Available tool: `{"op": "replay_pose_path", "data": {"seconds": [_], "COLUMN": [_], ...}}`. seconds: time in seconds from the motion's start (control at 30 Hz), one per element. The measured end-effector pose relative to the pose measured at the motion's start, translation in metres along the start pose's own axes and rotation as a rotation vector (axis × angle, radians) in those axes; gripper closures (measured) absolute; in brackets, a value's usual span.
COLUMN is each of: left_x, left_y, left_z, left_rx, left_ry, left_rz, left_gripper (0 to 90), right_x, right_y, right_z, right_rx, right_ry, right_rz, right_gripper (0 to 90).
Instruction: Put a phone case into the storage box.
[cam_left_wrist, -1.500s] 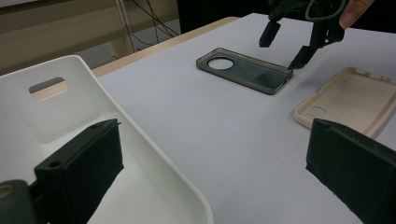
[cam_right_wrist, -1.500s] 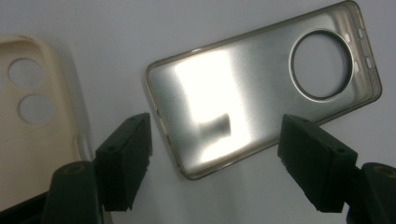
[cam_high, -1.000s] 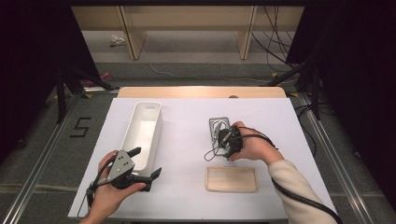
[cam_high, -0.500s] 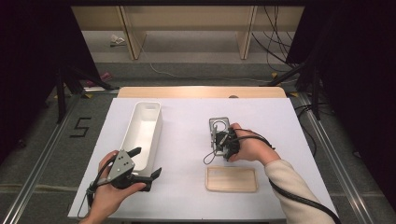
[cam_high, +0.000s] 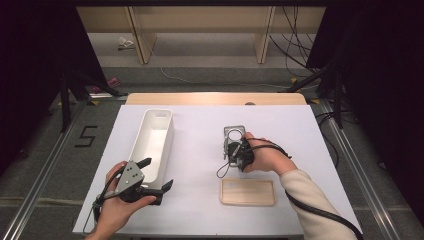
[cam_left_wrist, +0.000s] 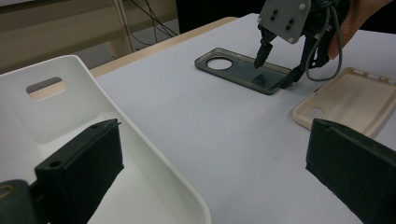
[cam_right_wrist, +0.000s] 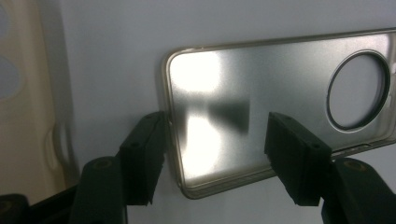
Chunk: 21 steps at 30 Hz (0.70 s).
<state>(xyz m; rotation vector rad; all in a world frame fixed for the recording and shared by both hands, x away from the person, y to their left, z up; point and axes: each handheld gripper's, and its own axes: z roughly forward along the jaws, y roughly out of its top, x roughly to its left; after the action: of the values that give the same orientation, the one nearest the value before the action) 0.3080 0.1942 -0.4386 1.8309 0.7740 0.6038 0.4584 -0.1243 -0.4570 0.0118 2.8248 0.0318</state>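
Observation:
A dark translucent phone case (cam_high: 234, 133) lies flat on the white table, its round camera hole at the far end. My right gripper (cam_high: 231, 151) stands open over its near end. In the right gripper view, one jaw of the right gripper (cam_right_wrist: 217, 154) is just outside the short edge of the case (cam_right_wrist: 261, 84) and the other is over its inner face. A beige phone case (cam_high: 248, 192) lies just in front of it. My left gripper (cam_high: 157, 173) is held open and empty beside the white bin (cam_high: 155, 142).
The long white bin (cam_left_wrist: 70, 102) is empty and lies along the table's left side. From the left gripper view, the dark case (cam_left_wrist: 243, 70) and the beige case (cam_left_wrist: 350, 100) lie across bare tabletop. A wooden strip (cam_high: 215, 98) borders the far edge.
The right gripper has settled slightly lower onto the dark case's near end. The left hand and its gripper have not moved.

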Motion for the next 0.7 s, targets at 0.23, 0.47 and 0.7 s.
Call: {"op": "replay_pose_path", "data": {"seconds": [0.23,0.47,0.7], "left_x": [-0.0006,-0.0006,-0.0008], "left_y": [0.0001,-0.0001,0.0001], "left_z": [0.0004,0.0006,0.0005], "left_rx": [0.0,0.003,0.001], "left_ry": [-0.001,0.0,0.002], "left_rz": [0.0,0.001,0.002], "left_gripper": [3.3,3.6,3.7], "right_x": [0.0011,0.0016,0.0028], "right_y": [0.0008,0.0024,0.0036], "right_z": [-0.0011,-0.0016,-0.0017], "right_rx": [0.004,0.014,0.024], "right_ry": [0.041,0.077,0.103], "right_rz": [-0.034,-0.055,-0.06], "right_gripper": [54.0,65.0,73.0]}}
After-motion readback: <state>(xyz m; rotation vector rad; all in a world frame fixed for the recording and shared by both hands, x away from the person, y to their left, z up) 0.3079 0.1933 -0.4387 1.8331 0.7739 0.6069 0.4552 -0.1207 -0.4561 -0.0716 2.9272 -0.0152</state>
